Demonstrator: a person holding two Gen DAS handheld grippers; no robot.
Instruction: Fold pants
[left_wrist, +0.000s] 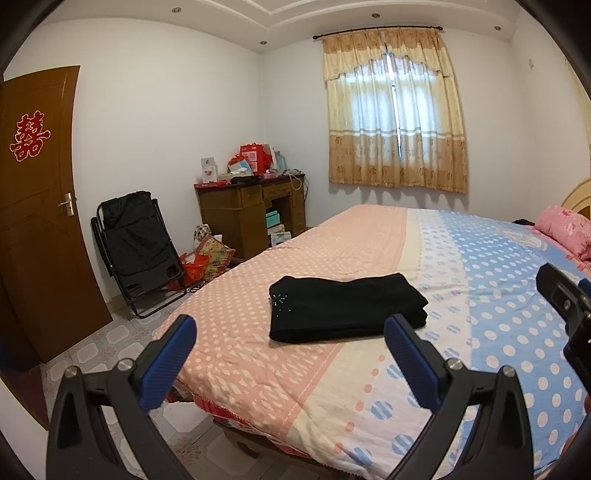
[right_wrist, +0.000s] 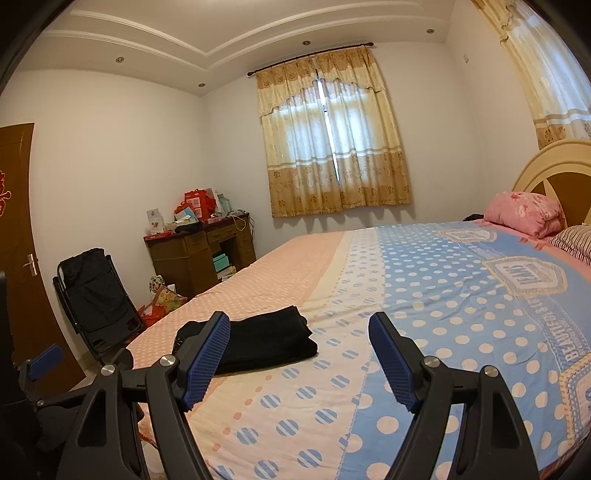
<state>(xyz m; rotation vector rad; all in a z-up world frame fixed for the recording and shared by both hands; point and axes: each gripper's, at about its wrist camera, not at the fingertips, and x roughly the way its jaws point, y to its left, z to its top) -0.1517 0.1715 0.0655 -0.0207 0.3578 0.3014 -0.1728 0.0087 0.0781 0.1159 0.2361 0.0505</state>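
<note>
Black pants (left_wrist: 343, 308) lie folded into a compact rectangle on the pink and blue polka-dot bedspread (left_wrist: 480, 332), near the foot of the bed. My left gripper (left_wrist: 290, 339) is open and empty, held back from the pants above the bed's corner. The pants also show in the right wrist view (right_wrist: 266, 341), partly hidden behind my left finger pad. My right gripper (right_wrist: 299, 343) is open and empty, raised above the bedspread (right_wrist: 443, 314) to the right of the pants. The right gripper's body shows at the right edge of the left wrist view (left_wrist: 569, 314).
A black folding chair (left_wrist: 136, 254) stands on the tiled floor left of the bed, next to a brown door (left_wrist: 40, 206). A cluttered wooden desk (left_wrist: 251, 206) stands in the corner. Pink pillows (right_wrist: 524, 214) lie by the headboard. A curtained window (left_wrist: 395, 118) is behind.
</note>
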